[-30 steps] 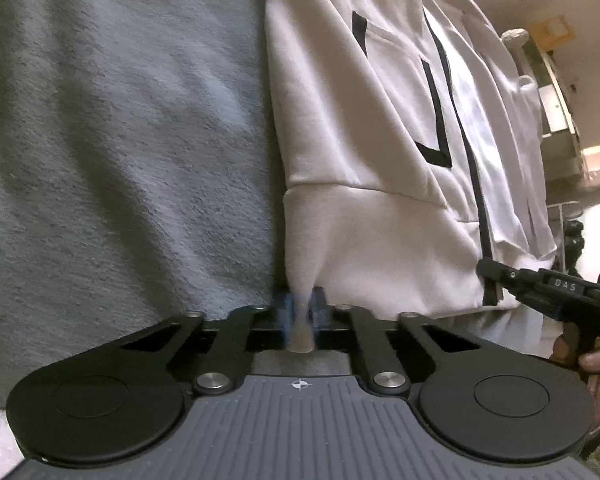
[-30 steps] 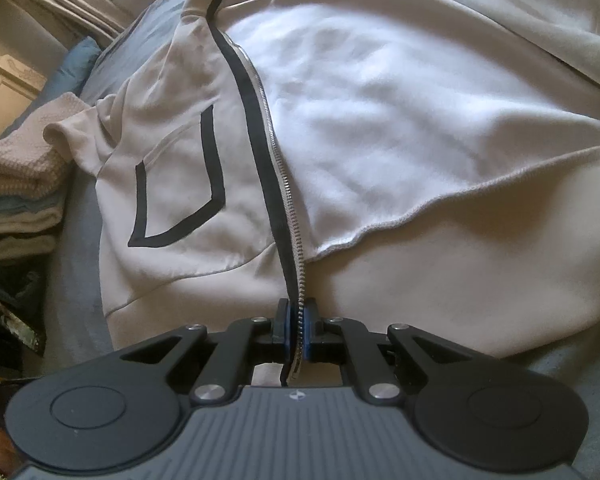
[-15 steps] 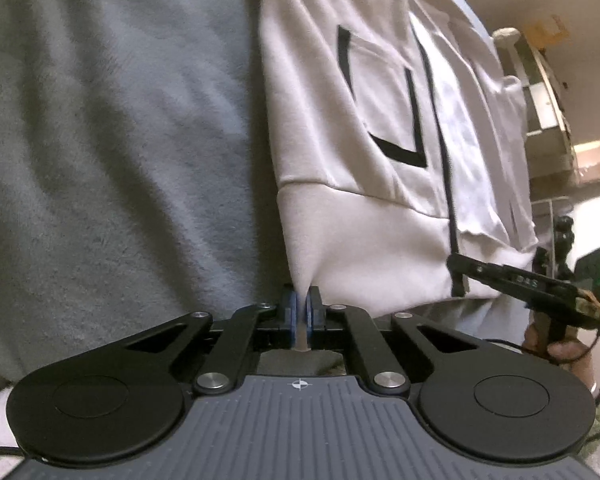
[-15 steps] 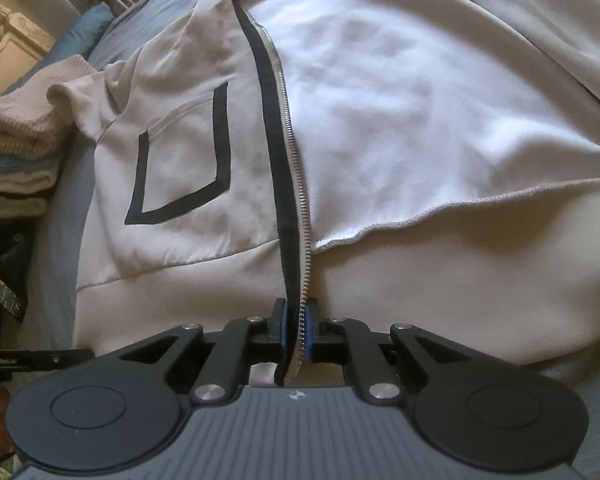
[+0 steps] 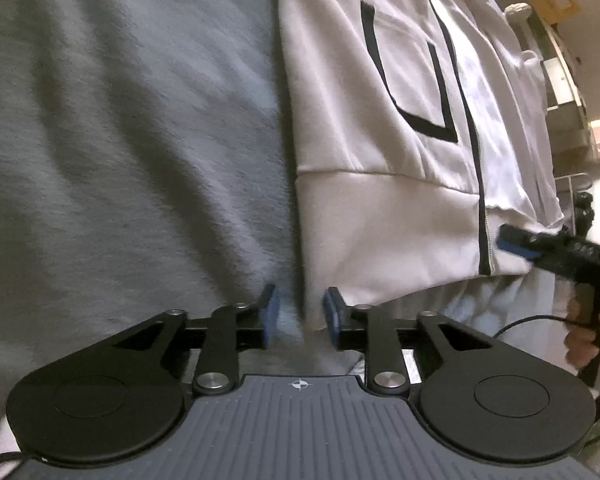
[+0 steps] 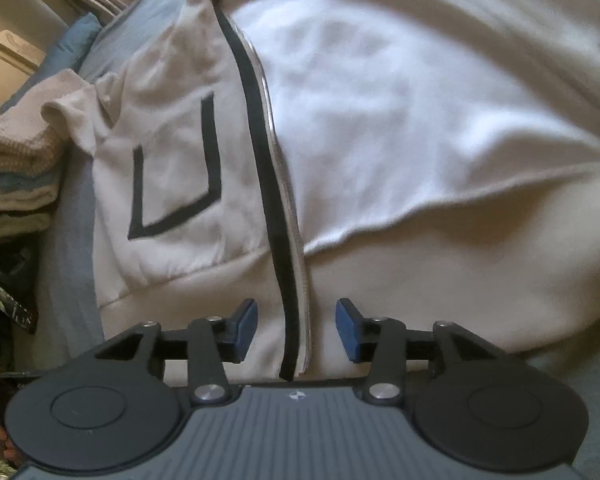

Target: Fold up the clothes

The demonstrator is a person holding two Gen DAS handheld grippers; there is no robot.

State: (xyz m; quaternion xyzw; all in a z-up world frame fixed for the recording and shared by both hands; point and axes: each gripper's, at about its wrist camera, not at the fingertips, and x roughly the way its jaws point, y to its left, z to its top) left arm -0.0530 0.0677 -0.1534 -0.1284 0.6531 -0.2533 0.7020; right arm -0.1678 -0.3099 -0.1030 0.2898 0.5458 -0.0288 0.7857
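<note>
- The jacket (image 5: 380, 152), a white zip-up with black trim, lies spread flat on a grey blanket (image 5: 120, 140) that covers the bed.
- In the left wrist view its bottom band runs across toward the near edge of the bed, and the band's left corner sits between the pads of the left tool (image 5: 299, 312).
- The left tool's jaws are opening; the blue pads (image 5: 271, 312) stand apart on either side of the corner and neither presses on it, so the cloth is released.
- The right tool (image 6: 296, 328) hangs over the jacket's front opening, where the black zipper strip (image 6: 272, 200) reaches the bottom band.
- Its jaws are opening too; the strip's end lies between the two pads, clear of both, so nothing is gripped.
- A black-outlined pocket (image 6: 180, 184) sits just left of the zipper strip in the right wrist view.
- The right half of the jacket is folded back, showing the brighter white lining (image 6: 400, 112).
- A stack of folded cloths (image 6: 16, 176) rests by the bed's left edge, beside the jacket's cuff.
- In the left wrist view the right tool (image 5: 516, 242) and a hand (image 5: 588, 332) gripping its handle appear at the right edge.
</note>
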